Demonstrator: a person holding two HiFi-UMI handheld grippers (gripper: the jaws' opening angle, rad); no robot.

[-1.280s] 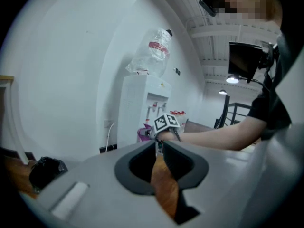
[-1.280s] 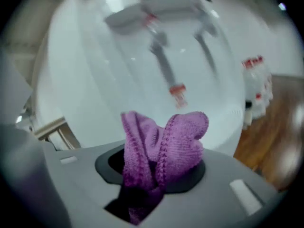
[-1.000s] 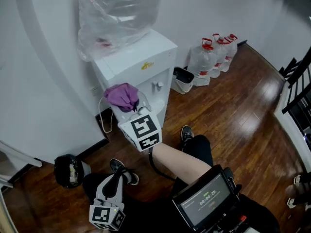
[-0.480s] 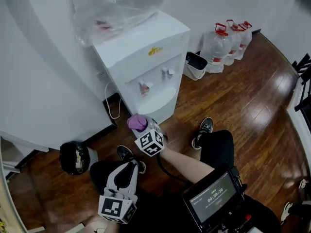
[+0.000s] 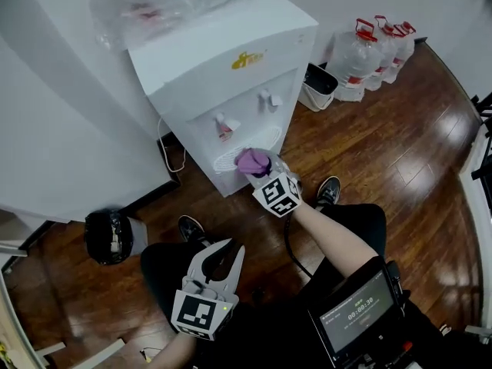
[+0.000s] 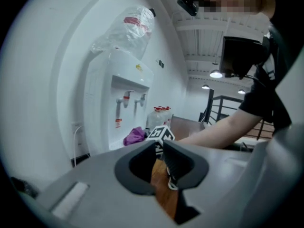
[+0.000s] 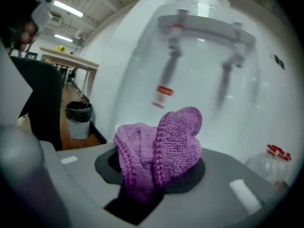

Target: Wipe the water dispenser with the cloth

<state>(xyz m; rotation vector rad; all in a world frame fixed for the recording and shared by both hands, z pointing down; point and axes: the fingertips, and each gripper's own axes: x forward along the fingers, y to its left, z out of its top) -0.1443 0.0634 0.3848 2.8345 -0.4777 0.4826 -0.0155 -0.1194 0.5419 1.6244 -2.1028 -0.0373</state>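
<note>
The white water dispenser (image 5: 223, 52) stands against the wall with a plastic-wrapped bottle on top. My right gripper (image 5: 257, 167) is shut on a bunched purple cloth (image 5: 251, 161) and holds it at the front edge of the drip tray (image 5: 229, 158), below the two taps (image 5: 224, 126). In the right gripper view the cloth (image 7: 161, 141) bulges out between the jaws of the right gripper (image 7: 154, 171), with the blurred dispenser front (image 7: 199, 70) close behind. My left gripper (image 5: 234, 244) hangs low over the person's lap. Its jaws stand a narrow gap apart with nothing between them (image 6: 159, 161).
Several water jugs (image 5: 369, 48) and a small white bin (image 5: 319, 87) stand right of the dispenser. A black waste bin (image 5: 108, 237) sits at the left by the wall. A power cord (image 5: 164, 148) hangs beside the dispenser. A screen unit (image 5: 361, 314) is at the person's waist.
My right gripper has come down with the cloth from the height of the taps to the drip tray. The left gripper has shifted forward a little, its jaws unchanged.
</note>
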